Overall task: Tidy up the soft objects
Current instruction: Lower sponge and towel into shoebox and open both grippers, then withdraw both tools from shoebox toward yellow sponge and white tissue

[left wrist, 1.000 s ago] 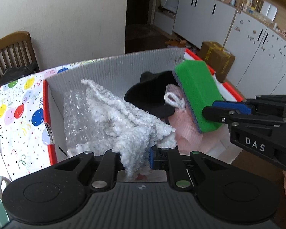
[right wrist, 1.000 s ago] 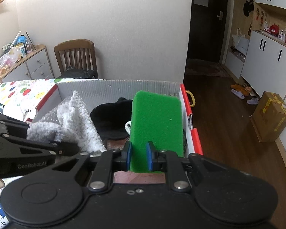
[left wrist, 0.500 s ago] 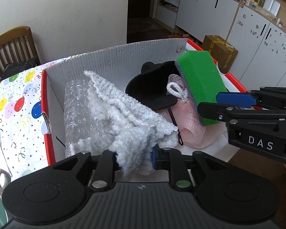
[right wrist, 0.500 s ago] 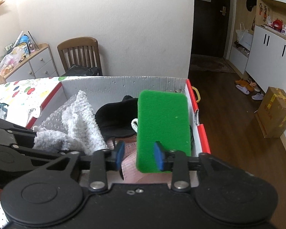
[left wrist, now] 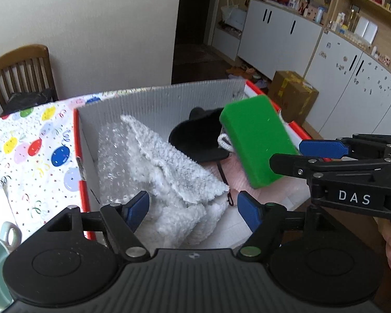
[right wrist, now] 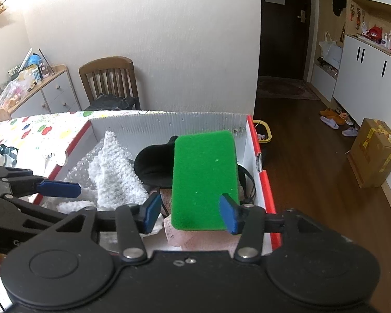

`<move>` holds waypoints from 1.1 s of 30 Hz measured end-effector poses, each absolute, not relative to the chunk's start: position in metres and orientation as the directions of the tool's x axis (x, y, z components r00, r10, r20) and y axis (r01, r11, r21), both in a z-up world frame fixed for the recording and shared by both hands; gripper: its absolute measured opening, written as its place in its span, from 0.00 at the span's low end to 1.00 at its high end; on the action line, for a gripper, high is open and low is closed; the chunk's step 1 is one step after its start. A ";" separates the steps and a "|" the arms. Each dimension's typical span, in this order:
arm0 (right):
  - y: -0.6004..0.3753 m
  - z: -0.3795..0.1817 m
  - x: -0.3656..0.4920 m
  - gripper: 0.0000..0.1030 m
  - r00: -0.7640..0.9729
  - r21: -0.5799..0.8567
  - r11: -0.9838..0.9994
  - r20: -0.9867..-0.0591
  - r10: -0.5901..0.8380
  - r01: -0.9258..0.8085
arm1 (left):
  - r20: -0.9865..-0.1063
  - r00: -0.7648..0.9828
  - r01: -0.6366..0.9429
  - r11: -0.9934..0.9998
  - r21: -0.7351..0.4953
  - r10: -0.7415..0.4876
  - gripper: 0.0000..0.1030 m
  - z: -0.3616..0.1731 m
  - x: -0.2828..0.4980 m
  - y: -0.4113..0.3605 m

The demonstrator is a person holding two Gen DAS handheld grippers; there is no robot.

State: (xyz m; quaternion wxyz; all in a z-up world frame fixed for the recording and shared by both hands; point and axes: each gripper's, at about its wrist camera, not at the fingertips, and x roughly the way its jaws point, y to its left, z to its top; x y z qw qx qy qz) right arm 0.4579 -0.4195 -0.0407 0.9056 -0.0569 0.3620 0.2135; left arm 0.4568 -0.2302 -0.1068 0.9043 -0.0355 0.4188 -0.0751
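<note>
Both grippers have spread since half a second ago: the left gripper (left wrist: 193, 208), which was pinched on the white fluffy cloth (left wrist: 174, 172), now stands wide, and the right gripper (right wrist: 190, 212), which was narrower around the green sponge (right wrist: 204, 180), is also wide. In the left wrist view the cloth lies in the lower middle of the frame, its near folds between the two blue pads, though whether it touches them cannot be told; it rests on bubble wrap (left wrist: 112, 156) at the left of the box (left wrist: 153, 104). A black cap (left wrist: 198, 138) sits at centre against the far wall.

In the right wrist view the sponge fills the centre, tilted up on end, its lower edge between the blue fingertips (right wrist: 228, 210); the right pad is touching or just beside its edge, the left pad stands apart. Below it lies a pink fabric (right wrist: 195, 240). The box stands on a counter with a balloon-print cover (left wrist: 31, 143) at the left of the frame.
</note>
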 end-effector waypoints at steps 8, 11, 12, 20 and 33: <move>-0.422 -0.019 0.438 0.62 0.662 0.060 0.892 -0.649 0.376 -0.448 | -0.694 0.701 0.104 0.987 -0.123 -0.160 0.72 -0.080 0.429 -0.223; -0.420 -0.010 0.427 0.68 0.670 0.063 0.886 -0.631 0.392 -0.459 | -0.674 0.724 0.087 0.989 -0.122 -0.147 0.72 -0.069 0.416 -0.219; -0.420 -0.007 0.424 0.69 0.670 0.067 0.883 -0.626 0.400 -0.465 | -0.667 0.731 0.083 0.989 -0.123 -0.144 0.72 -0.066 0.412 -0.217; -0.408 0.014 0.394 0.76 0.657 0.082 0.854 -0.603 0.453 -0.514 | -0.614 0.782 0.022 0.989 -0.144 -0.106 0.72 -0.040 0.376 -0.195; -0.361 0.038 0.350 0.89 0.642 0.094 0.810 -0.560 0.524 -0.579 | -0.559 0.828 -0.045 0.988 -0.150 -0.047 0.83 -0.016 0.321 -0.143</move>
